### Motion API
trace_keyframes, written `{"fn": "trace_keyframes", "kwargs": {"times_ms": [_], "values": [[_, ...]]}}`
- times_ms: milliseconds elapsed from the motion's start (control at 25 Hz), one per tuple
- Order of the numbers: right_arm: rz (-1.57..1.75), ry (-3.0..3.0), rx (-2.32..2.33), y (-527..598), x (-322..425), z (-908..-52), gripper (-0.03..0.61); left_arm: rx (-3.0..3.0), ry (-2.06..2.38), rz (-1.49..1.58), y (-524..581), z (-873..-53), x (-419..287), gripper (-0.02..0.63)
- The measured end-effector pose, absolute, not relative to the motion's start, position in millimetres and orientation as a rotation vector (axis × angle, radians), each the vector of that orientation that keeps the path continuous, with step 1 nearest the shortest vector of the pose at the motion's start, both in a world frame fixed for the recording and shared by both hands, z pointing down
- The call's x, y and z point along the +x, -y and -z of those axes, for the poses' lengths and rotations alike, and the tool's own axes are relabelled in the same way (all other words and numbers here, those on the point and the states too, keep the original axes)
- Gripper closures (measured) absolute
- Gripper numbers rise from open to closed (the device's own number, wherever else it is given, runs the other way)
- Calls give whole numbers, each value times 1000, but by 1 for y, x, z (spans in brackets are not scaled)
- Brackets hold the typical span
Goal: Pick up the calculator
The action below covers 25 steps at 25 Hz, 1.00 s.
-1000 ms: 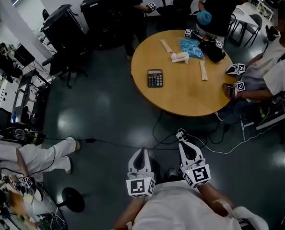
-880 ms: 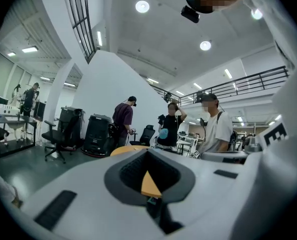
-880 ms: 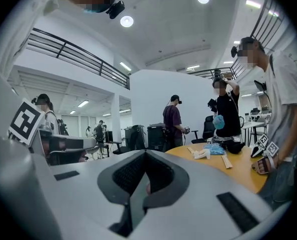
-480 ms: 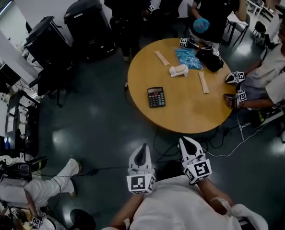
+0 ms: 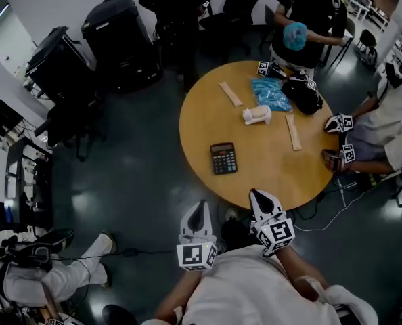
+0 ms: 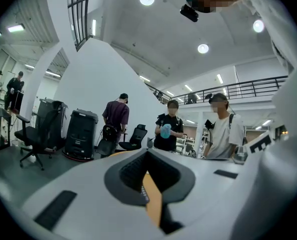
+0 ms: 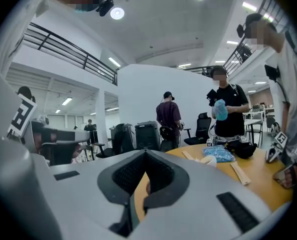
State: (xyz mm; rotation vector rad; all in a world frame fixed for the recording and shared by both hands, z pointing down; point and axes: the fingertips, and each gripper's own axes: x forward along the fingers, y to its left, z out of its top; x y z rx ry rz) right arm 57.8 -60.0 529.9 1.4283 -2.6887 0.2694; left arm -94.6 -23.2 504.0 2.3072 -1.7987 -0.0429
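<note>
The calculator (image 5: pixel 223 158) is black with grey keys and lies flat near the front edge of the round wooden table (image 5: pixel 255 168). Both grippers are held out level in front of the person, short of it. My left gripper (image 5: pixel 201 205) hangs over the dark floor just off the table's rim, its jaws together and empty. My right gripper (image 5: pixel 255 193) reaches the table's front edge, to the right of the calculator, shut with nothing in it. In the left gripper view the left gripper (image 6: pixel 147 153) shows only a strip of orange tabletop. The right gripper (image 7: pixel 145 153) looks across the table.
Farther back on the table lie two wooden sticks (image 5: pixel 231 93), a white object (image 5: pixel 256 115), a blue packet (image 5: pixel 271 93) and a black bag (image 5: pixel 301 95). People sit and stand round the far and right sides. Black bins (image 5: pixel 118 26), office chairs and floor cables (image 5: pixel 336 212) surround the table.
The person has walked toward the table: it and the calculator now sit much closer to both grippers, and the right gripper has reached the table's edge. Both grippers stay shut.
</note>
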Motion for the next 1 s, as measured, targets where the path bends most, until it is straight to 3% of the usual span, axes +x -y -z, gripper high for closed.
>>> {"fn": "trace_keyframes", "kwargs": {"times_ms": [440, 1000], "values": [[-379, 2672, 1174, 196, 48, -601, 565, 2284, 1814, 16, 130, -510, -92, 609], [-693, 2475, 907, 290, 39, -727, 551, 2305, 1641, -54, 203, -528, -105, 609]]}}
